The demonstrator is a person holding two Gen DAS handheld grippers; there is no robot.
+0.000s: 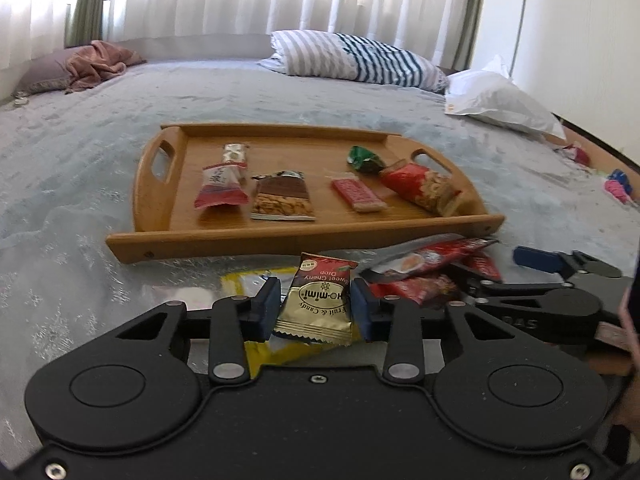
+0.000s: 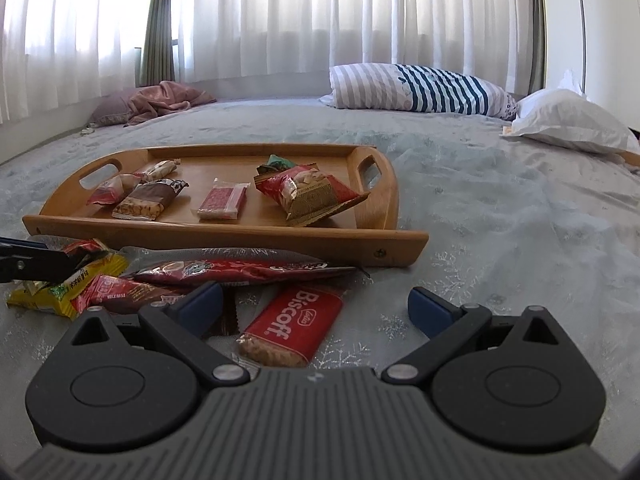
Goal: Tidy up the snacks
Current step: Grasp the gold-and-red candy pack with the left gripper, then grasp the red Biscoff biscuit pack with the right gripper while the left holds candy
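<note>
Candy packet (image 1: 316,302) gold and red; Biscoff pack (image 2: 294,326) red; pillow (image 2: 416,88) blue-white striped; tray (image 1: 280,236) tan wood.

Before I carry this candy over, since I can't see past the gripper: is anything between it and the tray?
Nothing visible blocks it. The left gripper holds the candy packet just short of the tray; only the tray's raised front rim needs clearing.

The left gripper (image 1: 316,306) clamped a gold-and-red candy packet (image 1: 316,300) above the bed (image 1: 80,168); behind it, a wooden tray (image 1: 296,236) carried six snacks.
</note>
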